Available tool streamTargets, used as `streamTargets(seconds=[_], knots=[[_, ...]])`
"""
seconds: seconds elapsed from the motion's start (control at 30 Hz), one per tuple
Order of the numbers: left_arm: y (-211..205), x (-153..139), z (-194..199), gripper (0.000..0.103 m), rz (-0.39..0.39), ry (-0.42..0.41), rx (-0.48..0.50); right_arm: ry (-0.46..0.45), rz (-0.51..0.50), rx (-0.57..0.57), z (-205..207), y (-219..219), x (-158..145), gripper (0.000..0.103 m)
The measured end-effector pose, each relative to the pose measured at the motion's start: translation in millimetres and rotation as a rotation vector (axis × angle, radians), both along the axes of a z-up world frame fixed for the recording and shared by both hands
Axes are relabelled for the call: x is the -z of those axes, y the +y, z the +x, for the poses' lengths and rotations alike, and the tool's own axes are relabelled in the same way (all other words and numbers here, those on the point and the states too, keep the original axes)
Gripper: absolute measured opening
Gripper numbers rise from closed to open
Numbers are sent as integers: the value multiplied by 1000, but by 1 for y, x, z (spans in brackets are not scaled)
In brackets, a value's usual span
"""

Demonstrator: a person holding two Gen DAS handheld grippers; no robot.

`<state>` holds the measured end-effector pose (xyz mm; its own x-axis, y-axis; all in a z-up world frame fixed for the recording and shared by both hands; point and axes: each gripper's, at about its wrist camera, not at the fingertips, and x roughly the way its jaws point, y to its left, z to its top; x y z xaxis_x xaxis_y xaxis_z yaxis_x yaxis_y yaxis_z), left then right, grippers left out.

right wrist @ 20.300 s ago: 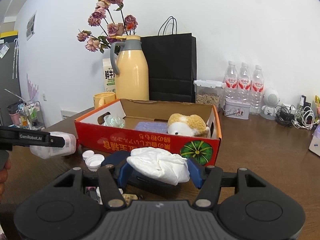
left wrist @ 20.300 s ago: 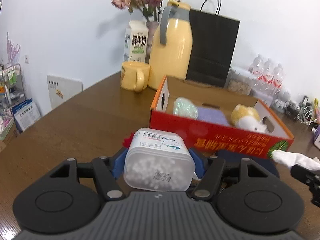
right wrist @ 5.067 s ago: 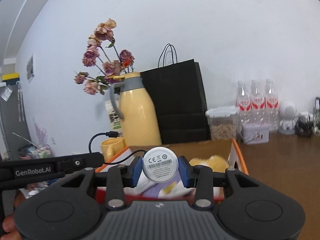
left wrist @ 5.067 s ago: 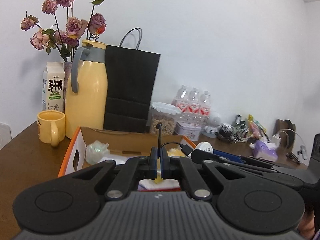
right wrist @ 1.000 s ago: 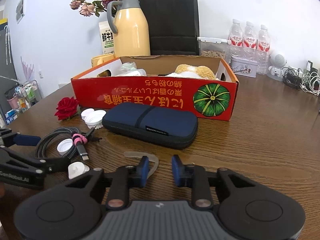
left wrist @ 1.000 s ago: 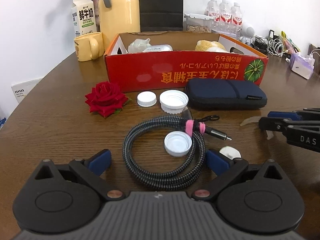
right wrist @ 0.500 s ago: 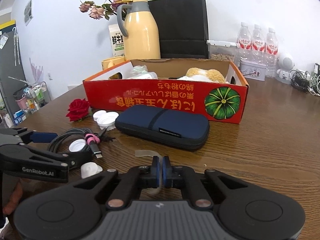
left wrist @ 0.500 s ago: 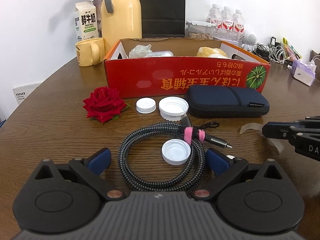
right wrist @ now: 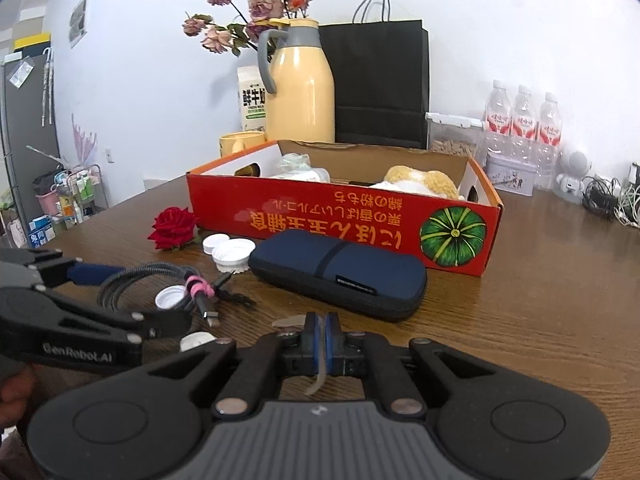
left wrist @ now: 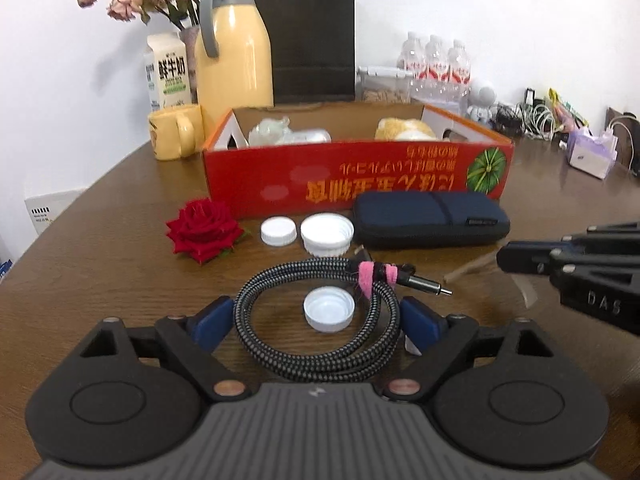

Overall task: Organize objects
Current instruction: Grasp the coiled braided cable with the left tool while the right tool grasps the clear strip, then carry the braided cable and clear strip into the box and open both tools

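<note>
A red cardboard box [left wrist: 356, 176] is showing orange lettering and a green striped pumpkin picture. In front of it, a dark navy pouch [left wrist: 430, 224] is lying on the brown wood-grain table [left wrist: 100, 280]. A deep red rose [left wrist: 202, 230] is sitting beside three white bottle caps [left wrist: 328, 308]. A coiled cable [left wrist: 316, 320] is showing a black-and-grey braided pattern with a pink tie. Behind, a pale yellow jug [right wrist: 300, 96] with a grey handle and a matching yellow mug [left wrist: 172, 132] are standing by a black paper bag [right wrist: 380, 80].
</note>
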<state>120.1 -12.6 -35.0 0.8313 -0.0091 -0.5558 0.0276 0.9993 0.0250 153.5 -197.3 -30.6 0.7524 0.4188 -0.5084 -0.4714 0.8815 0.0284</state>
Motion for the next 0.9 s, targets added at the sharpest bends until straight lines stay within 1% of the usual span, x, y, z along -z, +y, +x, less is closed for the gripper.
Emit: streamTargets(seconds=[0.27, 0.5, 0.73, 0.9], knots=[[3, -18, -2, 90, -12, -51, -2, -54, 13, -10, -7, -2, -12, 3], [1, -39, 2, 90, -19, -121, 8, -111, 31, -11, -4, -1, -30, 3], [-2, -62, 18, 90, -24, -201, 9, -177, 53, -12, 9, 7, -50, 3], [-6, -76, 43, 90, -30, -245, -8, -233, 78, 0, 27, 14, -69, 3]])
